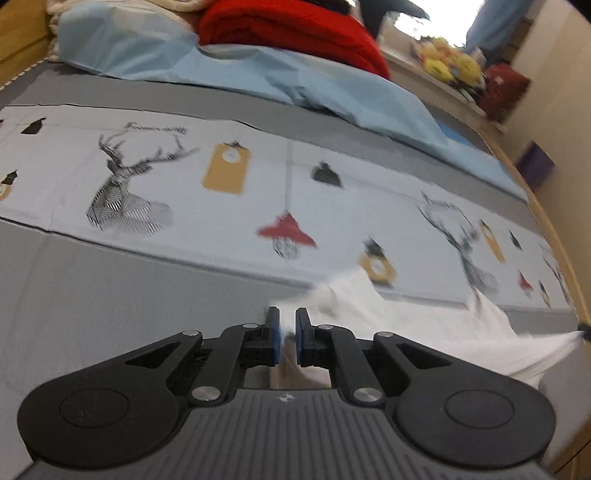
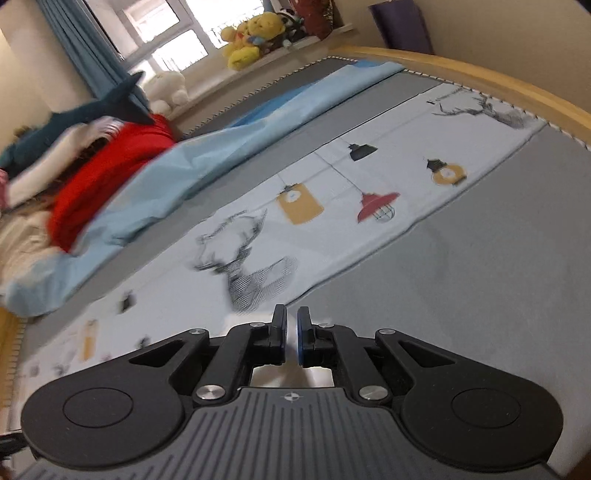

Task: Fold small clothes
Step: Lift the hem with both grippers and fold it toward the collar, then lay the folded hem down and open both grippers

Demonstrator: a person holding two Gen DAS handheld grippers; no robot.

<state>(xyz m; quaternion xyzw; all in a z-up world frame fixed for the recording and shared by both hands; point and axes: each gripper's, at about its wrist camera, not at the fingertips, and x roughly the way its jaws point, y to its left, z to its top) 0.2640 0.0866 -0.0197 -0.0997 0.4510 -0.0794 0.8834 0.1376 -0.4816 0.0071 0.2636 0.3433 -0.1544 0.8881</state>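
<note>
White garment [image 1: 424, 332] stretched rightward from left gripper [image 1: 287, 334], over grey bedspread [image 1: 110, 288]; edge pinched between closed jaws. Right gripper [image 2: 291, 338] likewise clamped on white cloth; far end cannot be traced.

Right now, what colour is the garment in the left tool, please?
White garment, clearest in the left wrist view.

Garment [image 1: 424, 325] on bed sheet [image 1: 92, 280], stretched between tools; blanket [image 1: 295, 33] behind, plush toys [image 2: 251, 40] on windowsill.
</note>
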